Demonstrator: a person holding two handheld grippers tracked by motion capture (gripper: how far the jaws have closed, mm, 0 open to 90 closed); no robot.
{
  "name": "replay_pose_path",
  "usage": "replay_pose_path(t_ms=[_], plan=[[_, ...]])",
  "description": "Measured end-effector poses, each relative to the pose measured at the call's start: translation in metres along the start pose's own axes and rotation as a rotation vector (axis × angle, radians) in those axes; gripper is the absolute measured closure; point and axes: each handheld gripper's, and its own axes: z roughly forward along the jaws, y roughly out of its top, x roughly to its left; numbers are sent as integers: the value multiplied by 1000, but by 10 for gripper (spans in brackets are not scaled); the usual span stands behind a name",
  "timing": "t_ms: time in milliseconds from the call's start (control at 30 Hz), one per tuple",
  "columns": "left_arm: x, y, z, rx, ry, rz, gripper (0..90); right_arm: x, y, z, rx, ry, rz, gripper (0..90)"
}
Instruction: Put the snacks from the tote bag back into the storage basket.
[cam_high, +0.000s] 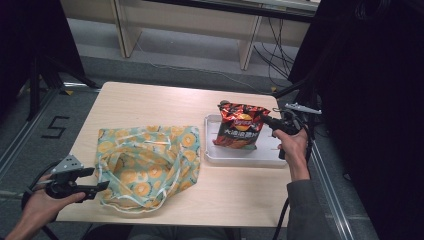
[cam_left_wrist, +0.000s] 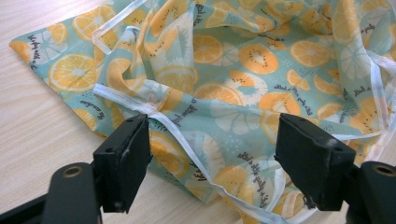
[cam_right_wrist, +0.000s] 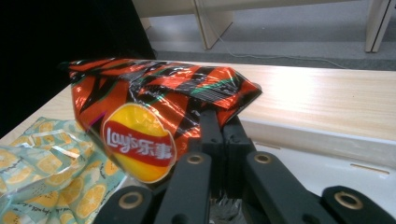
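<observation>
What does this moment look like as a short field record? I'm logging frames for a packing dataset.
surface: wooden table
bag: fruit-print tote bag, lying crumpled, left of tray
tray: white tray, right side of table
snack: chip bag, upright over the tray
right gripper: shut on the chip bag's edge
left gripper: open, jaws on either side of the tote's near edge

The chip bag (cam_high: 240, 127) is a glossy red, orange and black foil pack with a yellow and red Lay's roundel, puffed and unopened. It stands upright, lifted by its top right corner, its lower edge in the white tray (cam_high: 250, 157). The tote bag (cam_high: 145, 167) lies just left of that tray, flat and rumpled on the worktop (cam_high: 150, 100): teal cloth printed with orange and kiwi slices, white-trimmed, its mouth gaping, handles loose.
</observation>
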Motion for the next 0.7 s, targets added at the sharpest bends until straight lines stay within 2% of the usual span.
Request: replay_pose_path(t_ms=[67,133,200,233,267,300,367,400,467,500,533,633,667,700], plan=[[0,0,0,0,1,0,259,1,1,-1,-5,26,3,900],[0,0,1,-15,6,-4,259,7,2,-6,15,59,37,900],[0,0,0,-1,2,-5,259,9,3,-10,6,83,31,900],[0,0,0,-4,3,-4,259,9,3,-11,-7,98,1,900],[0,0,0,-2,4,-3,259,14,3,-15,-2,122,32,900],[1,0,0,7,3,7,259,18,4,-17,-2,141,32,900],[0,0,0,0,0,-4,259,22,4,-19,-8,153,-6,900],[1,0,0,9,0,6,259,27,6,-22,4,177,8,900],[0,0,0,-8,8,-7,259,31,8,-24,-1,201,-16,900],[0,-1,0,-14,8,-8,259,35,9,-28,14,226,23,900],[0,-1,0,-20,10,-12,259,35,10,-28,0,228,2,900],[0,-1,0,-16,12,-8,258,34,11,-31,-20,258,-22,900],[0,-1,0,-11,8,-10,258,34,10,-31,-14,255,5,900],[0,-1,0,-10,8,-9,257,32,10,-30,-19,248,-6,900]])
